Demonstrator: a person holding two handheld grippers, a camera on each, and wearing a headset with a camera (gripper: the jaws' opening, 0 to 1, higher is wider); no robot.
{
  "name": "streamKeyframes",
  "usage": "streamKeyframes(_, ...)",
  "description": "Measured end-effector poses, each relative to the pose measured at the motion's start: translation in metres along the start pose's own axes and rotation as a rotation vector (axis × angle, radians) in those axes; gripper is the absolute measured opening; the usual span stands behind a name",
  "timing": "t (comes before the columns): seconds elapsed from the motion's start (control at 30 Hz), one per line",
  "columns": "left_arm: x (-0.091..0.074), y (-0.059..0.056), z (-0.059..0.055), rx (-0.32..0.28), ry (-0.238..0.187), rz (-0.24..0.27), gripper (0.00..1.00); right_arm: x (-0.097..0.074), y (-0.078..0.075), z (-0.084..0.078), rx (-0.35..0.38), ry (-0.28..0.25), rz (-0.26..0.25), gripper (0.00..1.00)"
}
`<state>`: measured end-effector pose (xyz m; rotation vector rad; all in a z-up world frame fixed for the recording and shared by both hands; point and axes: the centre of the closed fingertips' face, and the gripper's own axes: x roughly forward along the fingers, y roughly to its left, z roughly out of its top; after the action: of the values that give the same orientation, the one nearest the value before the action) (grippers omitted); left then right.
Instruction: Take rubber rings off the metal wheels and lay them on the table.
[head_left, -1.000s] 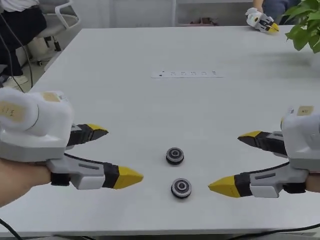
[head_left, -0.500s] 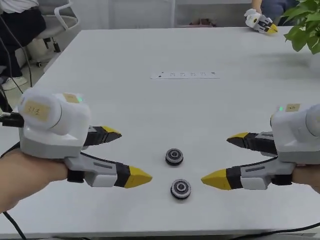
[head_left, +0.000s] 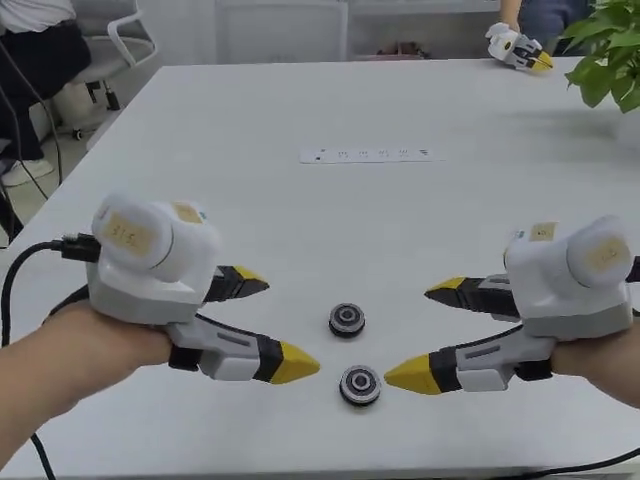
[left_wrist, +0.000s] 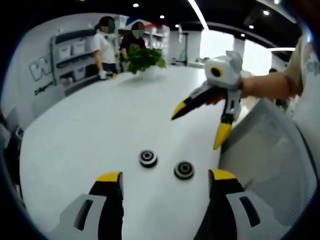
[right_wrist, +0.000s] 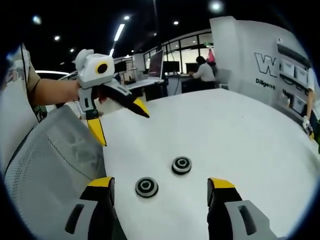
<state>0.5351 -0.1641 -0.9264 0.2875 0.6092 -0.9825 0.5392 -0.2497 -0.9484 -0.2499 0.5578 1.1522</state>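
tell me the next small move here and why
Probably bring the open left gripper in and close it on the nearer small round metal wheel, to steady it. That wheel lies free on the white table with its black rubber ring on, and the open right gripper flanks it opposite.

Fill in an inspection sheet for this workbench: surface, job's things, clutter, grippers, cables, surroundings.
Surface: white table, with a socket strip set in its middle.
Job's things: near wheel and far wheel lie flat and apart, with dark rubber rings on both.
Clutter: nothing seen near the wheels.
Grippers: left gripper and right gripper are open, flanking the wheels and touching neither.
Cables: black cable trails from the back of the left gripper.
Surroundings: plant and a third gripper at the far end; office chair beyond the table.
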Motion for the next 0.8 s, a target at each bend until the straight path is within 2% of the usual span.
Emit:
streamKeyframes(0.23, 0.014, -0.004, -0.004, 0.012, 0.017, -0.034, 0.68, 0.012, 0.000, -0.009, -0.010, 0.015, 0.031, 0.70)
streamKeyframes(0.6, 0.035, -0.007, -0.014, -0.023, 0.034, -0.082, 0.61, 0.026, 0.006, -0.026, -0.052, 0.050, 0.074, 0.64)
streamKeyframes(0.8, 0.044, -0.014, -0.018, -0.024, 0.043, -0.109, 0.57, 0.031, 0.008, -0.035, -0.077, 0.069, 0.094, 0.58)
